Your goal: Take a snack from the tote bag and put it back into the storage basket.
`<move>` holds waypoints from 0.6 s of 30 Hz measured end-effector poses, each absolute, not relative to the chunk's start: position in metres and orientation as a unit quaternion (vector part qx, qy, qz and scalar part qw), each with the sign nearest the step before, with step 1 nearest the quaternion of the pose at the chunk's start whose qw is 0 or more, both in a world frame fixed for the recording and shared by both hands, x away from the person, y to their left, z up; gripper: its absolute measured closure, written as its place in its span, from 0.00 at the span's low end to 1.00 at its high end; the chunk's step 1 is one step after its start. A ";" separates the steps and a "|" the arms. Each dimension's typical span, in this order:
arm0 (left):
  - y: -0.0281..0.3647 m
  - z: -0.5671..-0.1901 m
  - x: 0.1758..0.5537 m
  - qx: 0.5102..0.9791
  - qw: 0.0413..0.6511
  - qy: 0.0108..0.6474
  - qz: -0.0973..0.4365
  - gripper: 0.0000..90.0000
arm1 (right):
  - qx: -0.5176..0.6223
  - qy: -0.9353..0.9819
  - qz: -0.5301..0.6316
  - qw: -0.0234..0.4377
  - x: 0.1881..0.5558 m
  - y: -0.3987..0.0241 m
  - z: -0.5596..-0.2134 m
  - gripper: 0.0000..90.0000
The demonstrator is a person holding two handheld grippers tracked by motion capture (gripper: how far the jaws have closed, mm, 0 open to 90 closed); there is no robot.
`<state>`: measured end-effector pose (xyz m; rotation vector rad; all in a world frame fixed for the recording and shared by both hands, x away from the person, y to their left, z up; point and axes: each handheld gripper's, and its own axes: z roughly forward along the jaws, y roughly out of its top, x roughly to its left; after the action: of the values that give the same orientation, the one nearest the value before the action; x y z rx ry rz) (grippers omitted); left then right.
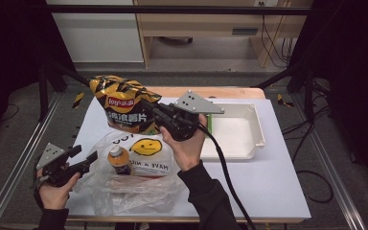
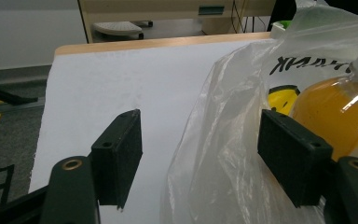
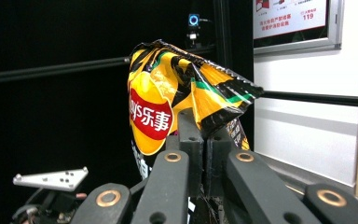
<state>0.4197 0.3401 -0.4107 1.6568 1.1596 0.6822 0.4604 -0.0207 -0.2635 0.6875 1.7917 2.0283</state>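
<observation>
My right gripper is shut on the edge of a yellow and black chip bag and holds it in the air above the white table. In the right gripper view the chip bag hangs pinched between the closed jaws of that gripper. My left gripper stands open at the table's near left. In its own view the left gripper has a fold of a clear plastic bag between its pads without being pressed. An orange drink bottle lies inside that bag.
The plastic bag with a smiley print lies at the front, with the bottle in it. A white tray stands at the right of the middle. Black frame posts flank the table.
</observation>
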 end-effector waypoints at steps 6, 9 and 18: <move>0.345 -0.404 0.416 0.670 0.491 0.476 0.288 0.34 | 0.255 0.626 0.710 0.199 0.463 -0.045 -0.252 0.99; 0.347 -0.403 0.415 0.666 0.494 0.477 0.290 0.34 | 0.267 0.623 0.704 0.212 0.464 -0.063 -0.252 0.99; 0.347 -0.402 0.415 0.666 0.494 0.478 0.291 0.34 | 0.315 0.627 0.671 0.241 0.470 -0.121 -0.274 0.99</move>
<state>0.4147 0.3472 -0.4019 1.6148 1.1581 0.7058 0.4701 -0.1212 -0.2736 0.8610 1.7153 1.8348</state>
